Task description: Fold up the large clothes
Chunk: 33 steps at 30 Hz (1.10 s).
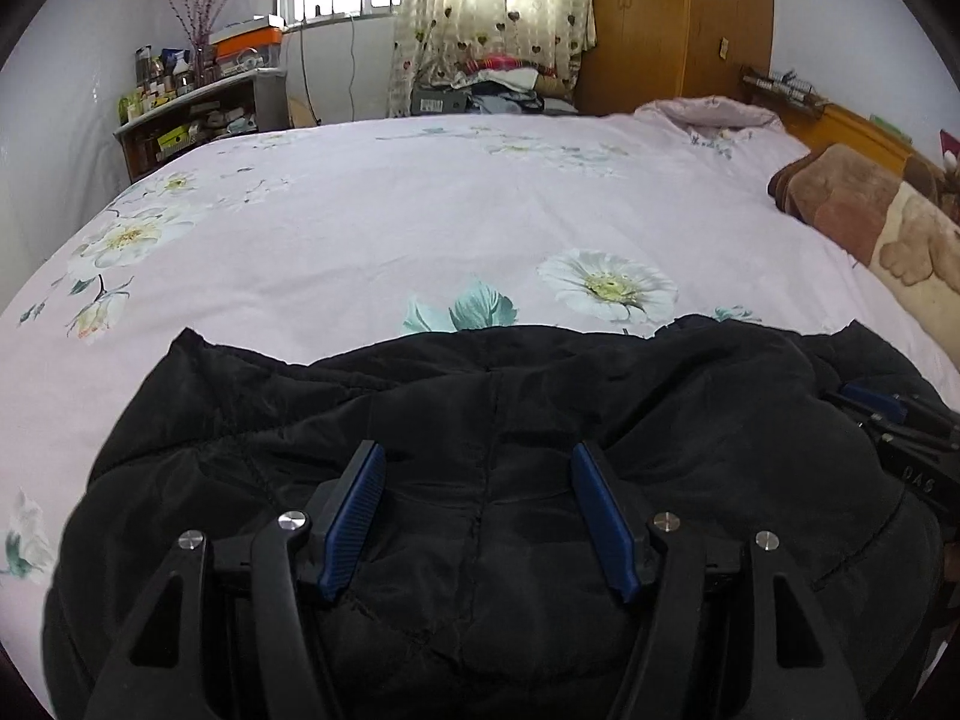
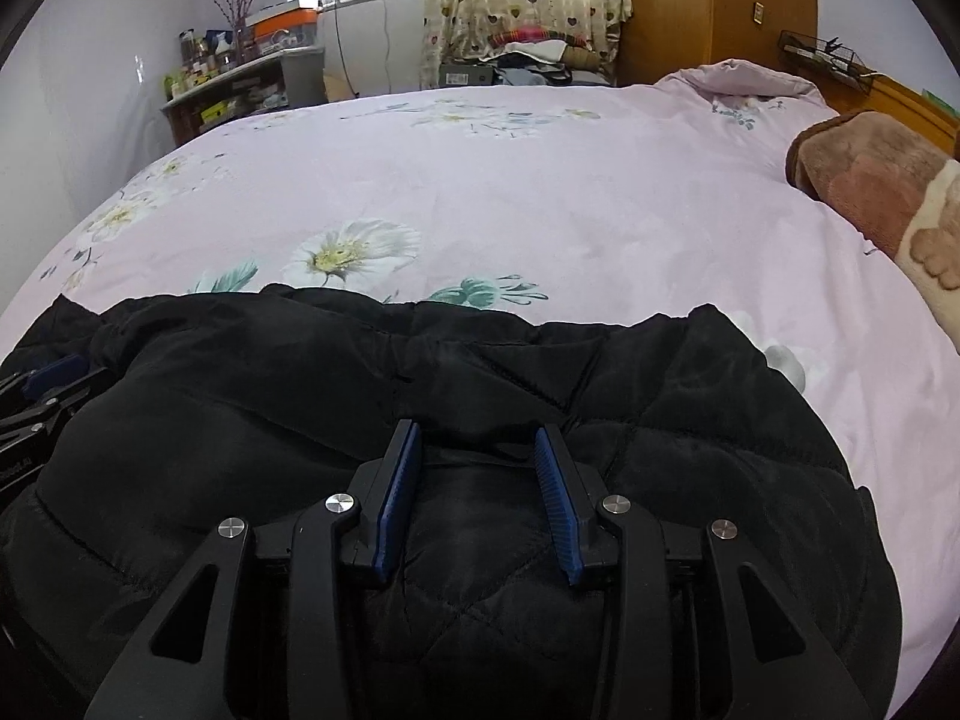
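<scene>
A black quilted jacket (image 1: 492,480) lay bunched at the near edge of the bed (image 1: 420,210). Over it, the left gripper (image 1: 477,456) and right gripper (image 2: 477,435) both gaped, gripping nothing.

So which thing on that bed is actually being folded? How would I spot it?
Start at the big bed with the pink flowered cover. At its near edge, right under both sets of blue-padded fingers, lies a puffy black quilted jacket. It is the only black thing there; the brown plush blanket lies away at the right.
</scene>
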Tool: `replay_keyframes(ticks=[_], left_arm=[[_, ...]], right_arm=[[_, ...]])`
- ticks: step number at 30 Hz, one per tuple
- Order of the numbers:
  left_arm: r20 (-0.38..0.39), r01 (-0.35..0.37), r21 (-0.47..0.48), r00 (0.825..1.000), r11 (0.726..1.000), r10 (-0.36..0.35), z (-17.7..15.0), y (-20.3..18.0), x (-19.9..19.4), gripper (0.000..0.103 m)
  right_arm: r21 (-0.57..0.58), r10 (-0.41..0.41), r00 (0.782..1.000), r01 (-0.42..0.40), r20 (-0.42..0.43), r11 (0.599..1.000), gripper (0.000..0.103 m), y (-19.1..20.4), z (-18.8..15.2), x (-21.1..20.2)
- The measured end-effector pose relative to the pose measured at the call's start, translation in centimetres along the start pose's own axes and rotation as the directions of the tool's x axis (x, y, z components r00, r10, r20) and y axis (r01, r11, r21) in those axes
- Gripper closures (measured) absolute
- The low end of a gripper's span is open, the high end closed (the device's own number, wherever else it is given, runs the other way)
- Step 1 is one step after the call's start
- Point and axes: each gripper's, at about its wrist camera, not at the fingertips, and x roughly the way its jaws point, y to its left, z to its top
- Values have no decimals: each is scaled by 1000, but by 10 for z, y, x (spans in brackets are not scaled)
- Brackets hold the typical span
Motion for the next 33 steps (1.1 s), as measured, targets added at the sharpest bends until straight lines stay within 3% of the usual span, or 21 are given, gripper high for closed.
replay_keyframes(ticks=[3, 6, 9, 12, 15, 21, 33], left_arm=[[-19, 30, 4, 999, 1000, -30, 13, 9, -25, 36], [79, -1, 37, 997, 999, -2, 18, 32, -52, 36], [31, -58, -3, 998, 998, 58, 12, 65, -35, 36], [20, -22, -102, 1000, 994, 24, -5, 85, -18, 35], [45, -40, -87, 998, 995, 44, -8, 73, -7, 35], [53, -12, -103, 998, 995, 18, -10, 73, 9, 35], [63, -3, -117, 998, 993, 11, -14, 74, 13, 35]], right_arm=[[8, 14, 1000, -14, 2, 1000, 63, -5, 10, -25], [21, -17, 997, 15, 71, 1000, 63, -22, 15, -52], [61, -94, 995, 91, 38, 994, 63, -54, 9, -43], [126, -71, 997, 69, 6, 990, 63, -75, -6, -26], [95, -100, 995, 98, 22, 991, 63, -69, -10, -20], [126, -100, 995, 95, 29, 987, 63, -75, -14, -5], [127, -114, 993, 108, 37, 986, 63, -74, -18, -1]])
